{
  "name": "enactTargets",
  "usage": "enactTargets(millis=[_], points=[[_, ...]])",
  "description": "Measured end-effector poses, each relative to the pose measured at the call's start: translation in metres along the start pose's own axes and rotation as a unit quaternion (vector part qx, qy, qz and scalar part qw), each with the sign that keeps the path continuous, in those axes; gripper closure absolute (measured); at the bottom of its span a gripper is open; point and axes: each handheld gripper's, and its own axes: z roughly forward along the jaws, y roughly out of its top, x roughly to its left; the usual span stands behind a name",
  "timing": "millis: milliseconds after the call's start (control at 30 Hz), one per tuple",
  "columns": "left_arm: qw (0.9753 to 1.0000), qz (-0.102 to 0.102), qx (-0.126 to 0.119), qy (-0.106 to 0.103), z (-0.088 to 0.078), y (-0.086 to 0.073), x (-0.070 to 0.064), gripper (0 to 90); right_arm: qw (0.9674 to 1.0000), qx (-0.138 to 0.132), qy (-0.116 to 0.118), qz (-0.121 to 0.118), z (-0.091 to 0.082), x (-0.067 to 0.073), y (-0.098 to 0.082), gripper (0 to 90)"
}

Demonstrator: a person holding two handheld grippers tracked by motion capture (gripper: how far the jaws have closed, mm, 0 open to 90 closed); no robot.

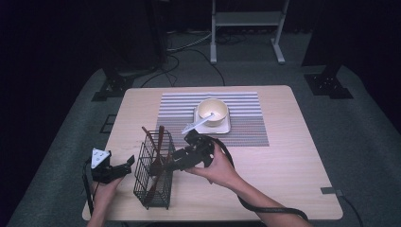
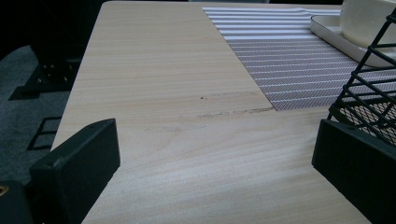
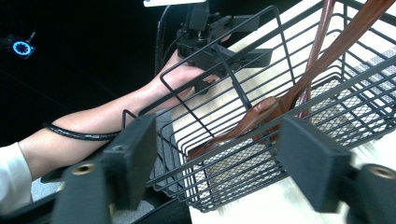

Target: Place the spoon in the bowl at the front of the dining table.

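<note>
High view: a black wire basket point(image 1: 152, 168) holding brown wooden utensils point(image 1: 158, 156) stands at lower centre-left, the left gripper point(image 1: 124, 167) beside it and the right gripper point(image 1: 169, 163) at its rim. Left gripper view: jaws spread wide over bare table point(image 2: 177, 116), basket at right edge. Right gripper view: jaws apart, straddling the basket wall point(image 3: 243, 140), gripping nothing.

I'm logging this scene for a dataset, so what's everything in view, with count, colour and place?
table: one, light wood, centre
placemat: one, grey striped, far middle of table
plate: one, white, square, on placemat
bowl: one, cream, on plate
spoon: one, white, leaning in bowl
wire basket: one, black, near left
wooden utensils: two or three, brown, in basket
left hand-held gripper: black, open, left of basket
right hand-held gripper: black, open, at basket
</note>
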Motion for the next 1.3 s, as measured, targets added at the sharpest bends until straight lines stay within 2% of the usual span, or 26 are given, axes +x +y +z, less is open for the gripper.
enactTargets(millis=[367, 733, 900, 1300], points=[[1.0, -0.002, 0.0, 0.0, 0.0, 0.0, 0.001, 0.0, 0.9997, 0.008, -0.02, 0.014, 0.006, -0.005, 0.004, 44.9], [1.0, -0.003, -0.001, -0.001, -0.001, 0.0, 0.001, 0.0, 0.9992, 0.012, -0.028, 0.026, 0.011, -0.006, 0.008, 73.2], [1.0, -0.002, -0.001, -0.001, -0.001, 0.0, 0.001, 0.0, 0.9992, 0.002, -0.026, 0.029, 0.008, -0.005, 0.008, 81.8], [1.0, -0.001, -0.001, 0.001, -0.001, 0.0, 0.0, 0.0, 0.9989, -0.027, -0.024, 0.031, -0.008, -0.002, 0.015, 83.3]])
